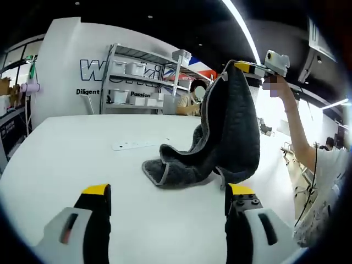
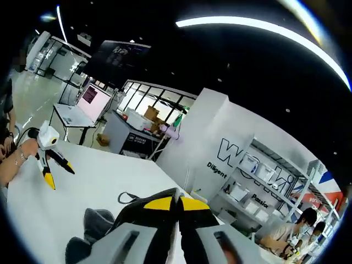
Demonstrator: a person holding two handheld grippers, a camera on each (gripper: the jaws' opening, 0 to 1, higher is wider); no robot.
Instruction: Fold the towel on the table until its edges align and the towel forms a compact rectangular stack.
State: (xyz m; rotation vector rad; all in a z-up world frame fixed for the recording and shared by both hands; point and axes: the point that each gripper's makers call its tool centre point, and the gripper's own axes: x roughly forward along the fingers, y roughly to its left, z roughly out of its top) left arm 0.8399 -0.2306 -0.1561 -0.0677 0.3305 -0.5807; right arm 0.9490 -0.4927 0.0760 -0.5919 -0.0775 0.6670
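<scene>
The dark grey towel (image 1: 231,126) hangs from one corner high above the white table (image 1: 82,159). Its lower end lies bunched on the tabletop. My right gripper (image 1: 245,66) holds that top corner, with a person's hand behind it. In the right gripper view its yellow-tipped jaws (image 2: 177,204) are shut together on the towel (image 2: 96,220), which drapes away below. My left gripper (image 1: 169,192) stands open low over the table, short of the towel's bunched end, with nothing between its jaws. It also appears in the right gripper view as the left gripper (image 2: 59,175), held by a hand, with its jaws spread.
A white power strip (image 1: 137,145) lies on the table behind the towel. Metal shelving with white bins (image 1: 137,77) stands past the far edge by a white wall. A desk with a laptop (image 2: 74,113) is off to the side. The person's arm (image 1: 300,132) reaches up at right.
</scene>
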